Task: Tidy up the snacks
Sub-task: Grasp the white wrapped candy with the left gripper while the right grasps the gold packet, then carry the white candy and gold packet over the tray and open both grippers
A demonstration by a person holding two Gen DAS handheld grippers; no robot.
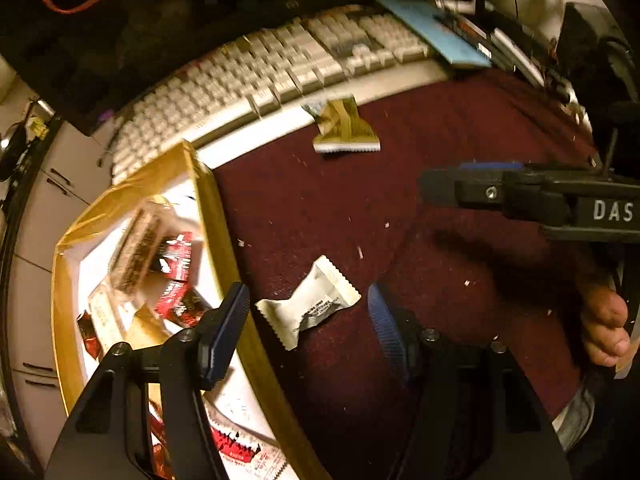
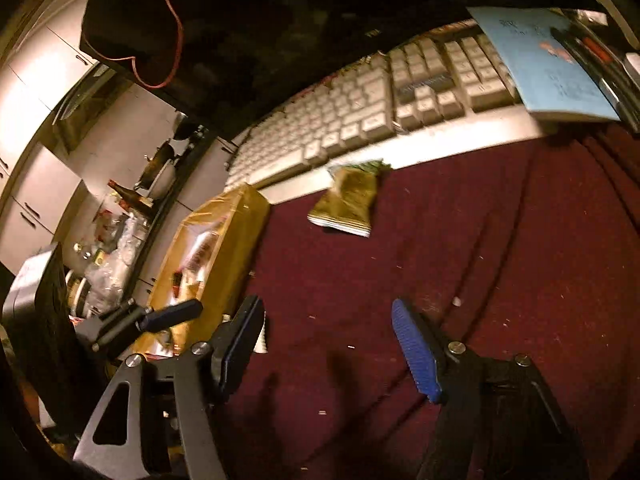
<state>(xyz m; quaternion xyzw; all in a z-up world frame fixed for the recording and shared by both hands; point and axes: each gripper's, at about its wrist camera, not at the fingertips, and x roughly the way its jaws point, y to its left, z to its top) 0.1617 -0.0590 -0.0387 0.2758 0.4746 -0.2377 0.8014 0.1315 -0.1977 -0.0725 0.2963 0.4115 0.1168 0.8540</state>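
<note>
Snacks lie on a maroon cloth (image 1: 460, 128) beside a gold box (image 1: 218, 216), the landmark here. In the left wrist view, a white snack packet (image 1: 310, 304) rests on the cloth just off the box's long wall, in the gap between the left gripper (image 1: 308, 312) fingers and touching neither pad; those fingers stand wide with nothing gripped. More wrapped snacks (image 1: 176, 256) lie inside the box. A gold snack packet (image 1: 346, 130) sits farther from the box, against the front edge of a keyboard (image 1: 280, 64). The right gripper (image 1: 440, 188) reaches in from the side, well clear of the box; its opening cannot be judged here.

In the right wrist view, the right gripper (image 2: 332, 344) fingers stand wide over bare cloth (image 2: 500, 240), holding nothing. The box (image 2: 236, 216) lies beyond its left finger, the gold packet (image 2: 348, 204) between box and keyboard (image 2: 360, 120), far ahead of the fingertips.
</note>
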